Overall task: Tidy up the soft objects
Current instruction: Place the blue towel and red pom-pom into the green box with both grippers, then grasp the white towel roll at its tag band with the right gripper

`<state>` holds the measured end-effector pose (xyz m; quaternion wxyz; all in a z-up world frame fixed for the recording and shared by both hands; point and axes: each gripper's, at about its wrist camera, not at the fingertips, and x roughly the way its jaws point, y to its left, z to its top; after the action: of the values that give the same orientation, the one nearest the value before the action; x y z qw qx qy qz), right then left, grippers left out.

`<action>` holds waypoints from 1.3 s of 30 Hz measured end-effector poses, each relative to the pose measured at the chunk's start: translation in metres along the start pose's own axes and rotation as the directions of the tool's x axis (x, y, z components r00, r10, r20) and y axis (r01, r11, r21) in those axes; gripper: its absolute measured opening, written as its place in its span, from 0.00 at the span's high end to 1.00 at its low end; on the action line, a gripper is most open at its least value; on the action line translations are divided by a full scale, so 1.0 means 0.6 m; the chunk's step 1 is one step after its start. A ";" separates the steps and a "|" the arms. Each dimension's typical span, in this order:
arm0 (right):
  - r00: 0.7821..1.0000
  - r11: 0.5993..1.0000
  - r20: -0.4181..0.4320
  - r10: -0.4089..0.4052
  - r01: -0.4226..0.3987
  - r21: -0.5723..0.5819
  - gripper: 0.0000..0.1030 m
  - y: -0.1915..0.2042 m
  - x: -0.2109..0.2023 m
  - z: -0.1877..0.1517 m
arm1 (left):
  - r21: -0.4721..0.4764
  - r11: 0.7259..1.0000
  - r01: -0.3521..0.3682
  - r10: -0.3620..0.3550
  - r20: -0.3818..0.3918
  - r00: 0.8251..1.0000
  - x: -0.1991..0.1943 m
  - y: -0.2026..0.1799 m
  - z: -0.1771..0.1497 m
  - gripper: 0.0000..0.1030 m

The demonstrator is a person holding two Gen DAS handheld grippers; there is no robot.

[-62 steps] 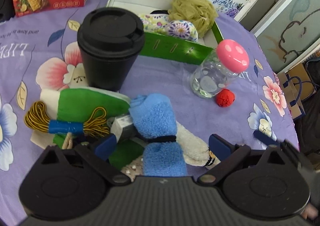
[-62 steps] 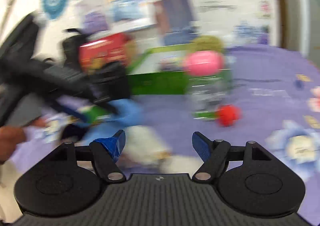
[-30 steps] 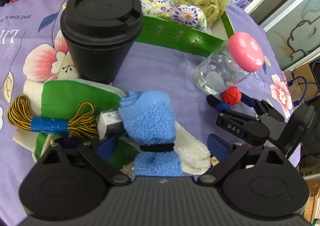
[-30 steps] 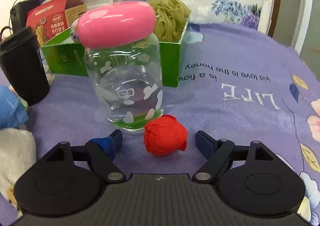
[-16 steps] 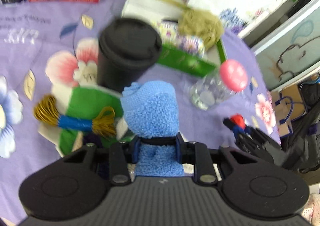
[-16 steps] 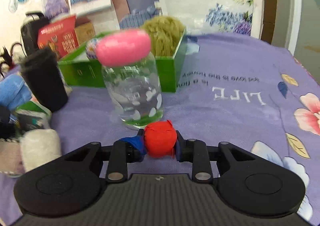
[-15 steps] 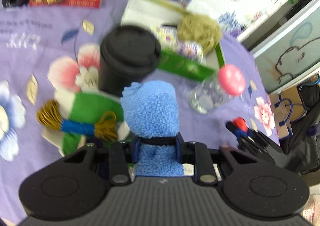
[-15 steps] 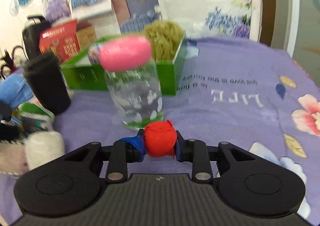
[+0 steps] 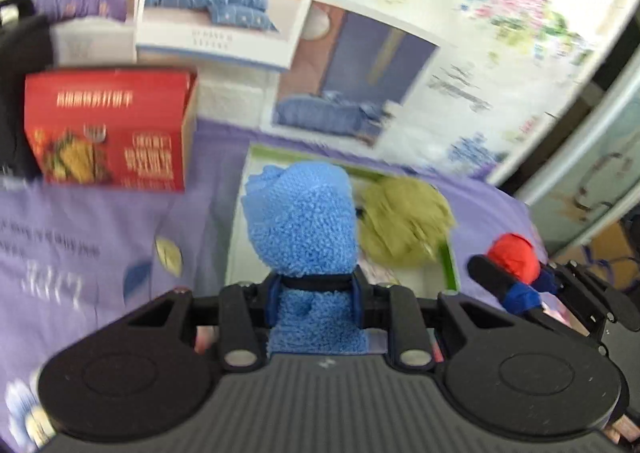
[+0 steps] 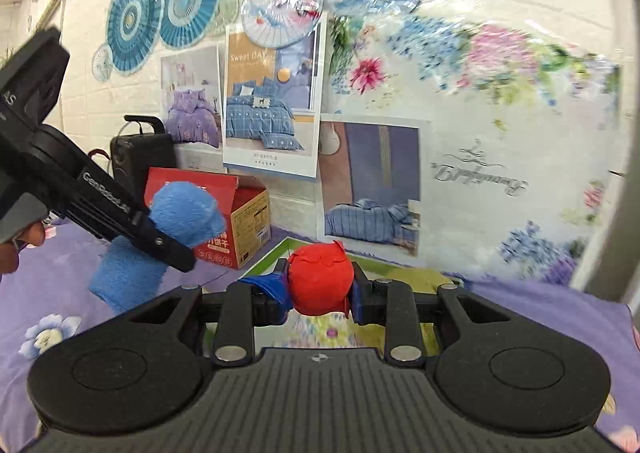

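Clamping a blue terry roll [image 9: 300, 221], the left gripper [image 9: 316, 293] hangs before the green box [image 9: 450, 265] holding a mesh sponge [image 9: 404, 229]; the right gripper [image 10: 320, 293] pinches a red ball [image 10: 320, 279], cracker carton [image 9: 108, 133] beyond-left.

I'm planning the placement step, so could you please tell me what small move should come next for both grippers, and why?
Probably carry both a little further forward over the green box, then open. The left gripper is shut on the blue fluffy towel, the right gripper on the red ball, and both hang at the box's near edge.
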<state>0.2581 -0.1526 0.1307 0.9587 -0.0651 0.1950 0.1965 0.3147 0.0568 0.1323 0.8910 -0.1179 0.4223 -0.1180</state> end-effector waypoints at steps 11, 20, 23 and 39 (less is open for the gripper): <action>0.996 0.992 -0.093 0.011 0.000 0.125 0.80 -0.033 0.147 0.047 | 0.003 0.996 -0.091 0.091 -0.045 0.995 0.107 0.028 0.067 0.40; 0.999 0.994 0.001 0.041 -0.041 0.101 0.77 0.012 0.005 -0.010 | 0.066 0.989 -0.132 0.128 0.057 0.990 0.003 0.006 -0.045 0.40; 1.000 0.996 -0.012 0.015 -0.014 0.086 0.76 0.042 -0.047 -0.048 | 0.076 0.990 -0.119 0.114 0.073 0.991 -0.035 -0.001 -0.094 0.40; 0.992 0.980 -0.118 -0.041 0.063 0.189 0.71 0.111 -0.176 -0.201 | 0.140 0.982 -0.126 0.113 0.102 0.988 -0.140 -0.016 -0.259 0.40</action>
<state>0.1000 -0.1531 0.0594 0.9528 0.0117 0.2653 0.1474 0.1405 0.0564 0.1005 0.9216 -0.0324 0.3764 -0.0891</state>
